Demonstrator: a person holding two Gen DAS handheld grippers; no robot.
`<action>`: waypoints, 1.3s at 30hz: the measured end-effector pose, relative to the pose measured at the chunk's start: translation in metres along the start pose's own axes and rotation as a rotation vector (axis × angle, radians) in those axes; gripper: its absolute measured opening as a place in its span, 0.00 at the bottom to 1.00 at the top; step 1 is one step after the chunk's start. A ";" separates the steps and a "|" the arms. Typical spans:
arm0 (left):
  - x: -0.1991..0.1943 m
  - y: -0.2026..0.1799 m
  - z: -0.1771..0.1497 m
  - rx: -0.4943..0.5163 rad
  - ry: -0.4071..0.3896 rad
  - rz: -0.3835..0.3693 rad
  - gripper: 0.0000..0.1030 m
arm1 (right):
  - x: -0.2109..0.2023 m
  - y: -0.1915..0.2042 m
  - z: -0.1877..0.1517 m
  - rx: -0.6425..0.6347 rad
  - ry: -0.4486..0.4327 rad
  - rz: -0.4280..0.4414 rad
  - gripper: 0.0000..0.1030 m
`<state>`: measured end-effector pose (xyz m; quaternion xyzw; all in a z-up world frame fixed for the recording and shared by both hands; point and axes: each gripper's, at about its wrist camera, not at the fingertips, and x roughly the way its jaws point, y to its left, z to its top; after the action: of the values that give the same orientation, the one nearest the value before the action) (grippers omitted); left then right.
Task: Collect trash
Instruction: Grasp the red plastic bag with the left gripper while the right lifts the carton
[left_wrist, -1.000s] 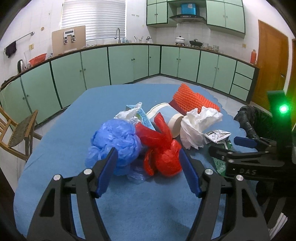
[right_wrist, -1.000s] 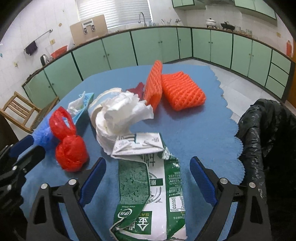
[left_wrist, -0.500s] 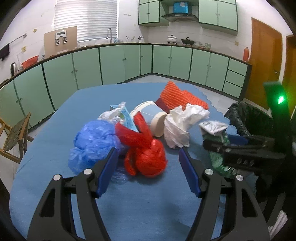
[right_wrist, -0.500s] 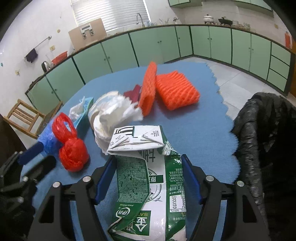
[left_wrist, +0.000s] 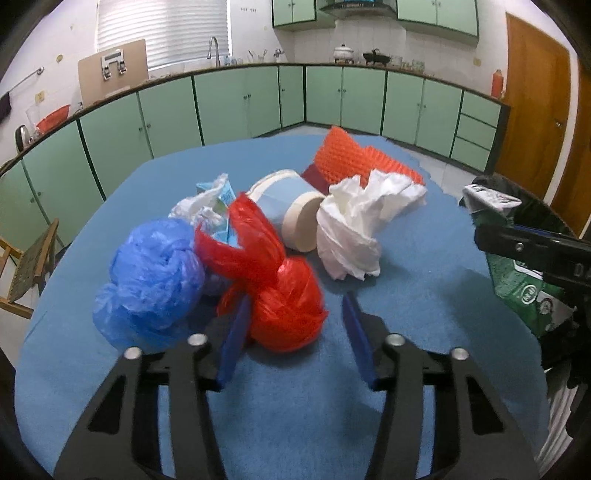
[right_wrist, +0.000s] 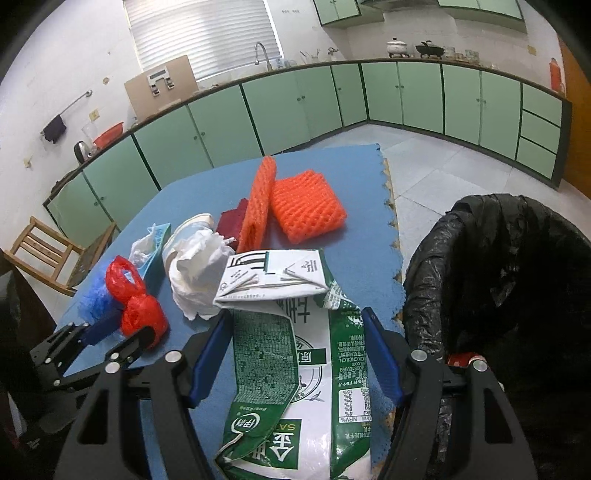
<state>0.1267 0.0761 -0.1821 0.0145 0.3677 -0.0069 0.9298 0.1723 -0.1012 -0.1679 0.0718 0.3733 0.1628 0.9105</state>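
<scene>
Two claws busy | left claw (left_wrist: 293, 328) closing around red bag (left_wrist: 284, 306) | right claw (right_wrist: 295, 354), earlier wide, grips milk carton (right_wrist: 295, 369) | bin bag (right_wrist: 498, 277) next

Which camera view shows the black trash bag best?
The right wrist view: the black trash bag fills its right side, with its open mouth beside the blue table. The left wrist view shows only part of it at the right edge, behind the green carton.

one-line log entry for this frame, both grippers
left hand-held gripper: closing around red bag | right hand-held gripper: holds green milk carton | bin: right of table, carton not in
</scene>
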 end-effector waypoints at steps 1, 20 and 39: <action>0.002 -0.001 0.000 0.004 0.008 0.000 0.32 | 0.000 -0.001 0.001 0.001 0.000 0.001 0.67; -0.051 -0.009 0.023 -0.004 -0.134 -0.031 0.11 | -0.044 -0.002 0.010 0.001 -0.074 0.015 0.67; -0.078 -0.086 0.062 0.078 -0.229 -0.192 0.11 | -0.119 -0.062 0.026 0.066 -0.189 -0.119 0.67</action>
<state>0.1105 -0.0117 -0.0858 0.0143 0.2582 -0.1118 0.9595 0.1262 -0.2013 -0.0871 0.0945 0.2945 0.0886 0.9468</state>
